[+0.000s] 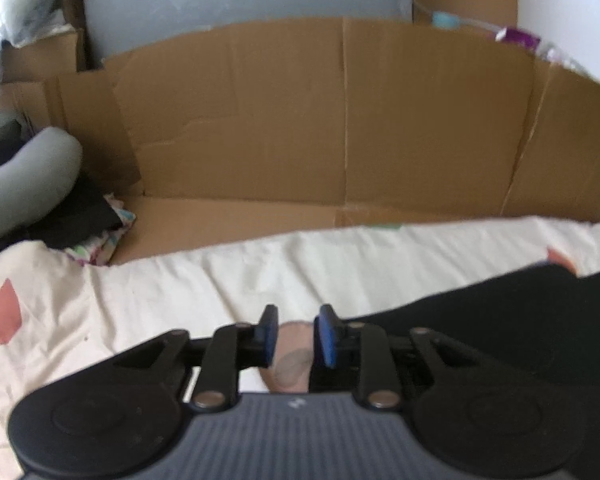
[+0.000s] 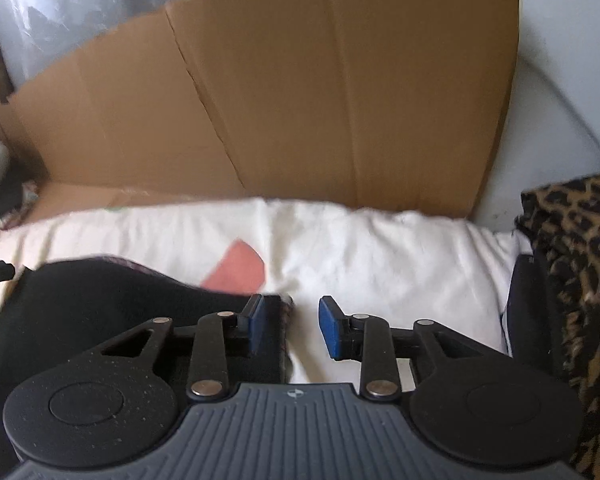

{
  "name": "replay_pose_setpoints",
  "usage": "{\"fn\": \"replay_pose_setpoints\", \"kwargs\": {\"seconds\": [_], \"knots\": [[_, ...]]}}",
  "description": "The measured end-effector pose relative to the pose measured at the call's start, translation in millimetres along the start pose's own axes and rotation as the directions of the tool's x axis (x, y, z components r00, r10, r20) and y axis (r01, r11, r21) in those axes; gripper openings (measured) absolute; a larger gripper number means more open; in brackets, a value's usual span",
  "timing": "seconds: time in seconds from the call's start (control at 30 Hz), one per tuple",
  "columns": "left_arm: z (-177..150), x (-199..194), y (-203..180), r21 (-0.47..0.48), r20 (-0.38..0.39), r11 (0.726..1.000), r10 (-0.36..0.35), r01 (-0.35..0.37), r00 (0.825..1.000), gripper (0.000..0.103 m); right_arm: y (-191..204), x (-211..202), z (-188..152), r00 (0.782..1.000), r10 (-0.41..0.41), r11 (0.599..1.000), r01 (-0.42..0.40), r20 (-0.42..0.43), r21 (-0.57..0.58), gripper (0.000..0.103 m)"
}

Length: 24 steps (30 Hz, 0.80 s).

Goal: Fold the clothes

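We find no text, label, brand name or number that can be read in either view. The only marks are small white emblems on the ribbed grey housings: one on the left gripper's body [image 1: 296, 403], too small and blurred to make out, and one on the right gripper's body [image 2: 295, 394], which looks like a small circle crossed by lines, not a letter or a figure. The cardboard panels [image 1: 340, 120] behind the bed sheet carry no print that we can see. A purple item [image 1: 518, 36] above the cardboard's top edge is too blurred to tell whether it bears writing.
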<state>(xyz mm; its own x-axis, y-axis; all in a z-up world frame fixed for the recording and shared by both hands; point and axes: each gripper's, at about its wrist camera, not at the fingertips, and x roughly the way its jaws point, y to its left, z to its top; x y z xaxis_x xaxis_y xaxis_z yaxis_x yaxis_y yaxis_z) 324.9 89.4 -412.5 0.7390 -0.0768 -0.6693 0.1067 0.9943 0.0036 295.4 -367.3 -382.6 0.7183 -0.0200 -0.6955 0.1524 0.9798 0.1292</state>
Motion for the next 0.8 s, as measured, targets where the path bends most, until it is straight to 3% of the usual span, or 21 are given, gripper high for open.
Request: {"fn": "replay_pose_setpoints", "kwargs": {"seconds": [0.2,0.37,0.6,0.8], "knots": [[8,-14,-28,0.008,0.033,0.995,-0.096,0.095,0.995,0.034,29,-9,11,0.994,0.109,0.992,-0.107,0.029,-0.063,0.037],[9,-18,-54,0.040,0.046,0.984,-0.174,0.172,0.984,0.033,60,-6,12,0.984,0.176,0.974,-0.172,0.010,-0.147,0.030],[3,-7,-73,0.033,0.011,0.975,-0.222,0.222,0.975,0.010,85,1,13,0.971,0.239,0.953,-0.239,-0.024,-0.185,0.025],[-7,7,-81,0.047,-0.020,0.974,-0.221,0.222,0.975,0.009,98,18,8,0.971,0.236,0.949,-0.241,-0.050,-0.205,0.015]]}}
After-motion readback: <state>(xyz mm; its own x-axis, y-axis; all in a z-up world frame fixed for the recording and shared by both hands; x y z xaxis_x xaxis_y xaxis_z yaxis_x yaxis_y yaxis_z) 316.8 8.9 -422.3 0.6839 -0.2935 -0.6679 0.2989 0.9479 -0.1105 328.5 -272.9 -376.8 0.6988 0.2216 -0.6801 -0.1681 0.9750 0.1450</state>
